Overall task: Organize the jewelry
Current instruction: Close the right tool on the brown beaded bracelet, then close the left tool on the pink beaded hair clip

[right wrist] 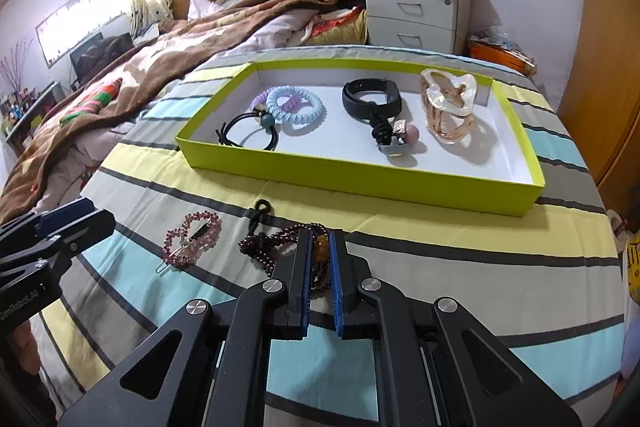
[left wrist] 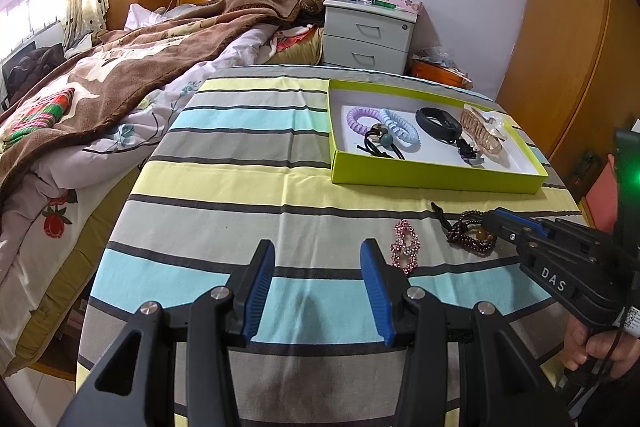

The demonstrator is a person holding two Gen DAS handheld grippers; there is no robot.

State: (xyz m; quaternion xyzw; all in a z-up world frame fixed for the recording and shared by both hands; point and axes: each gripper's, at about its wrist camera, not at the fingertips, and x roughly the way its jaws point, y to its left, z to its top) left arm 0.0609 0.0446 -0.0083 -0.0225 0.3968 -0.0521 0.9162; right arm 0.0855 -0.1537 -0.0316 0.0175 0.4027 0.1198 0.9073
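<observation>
Two views: through my left wrist, my left claw (left wrist: 318, 283) gapes empty over the striped bedsheet (left wrist: 248, 187) beside the pink beaded hair clip (left wrist: 406, 251); through my right, my right claw (right wrist: 320, 261) pinches the dark beaded bracelet (right wrist: 280, 247), near the green tray (right wrist: 360, 183).

White capitals "DAS" stood on the black side of the right gripper (left wrist: 494, 221), behind its closed fingers. In the right wrist view, pale lettering ran along the body of the left gripper (right wrist: 86, 213), well behind its fingers, too blurred to read. Nothing else was legible.
</observation>
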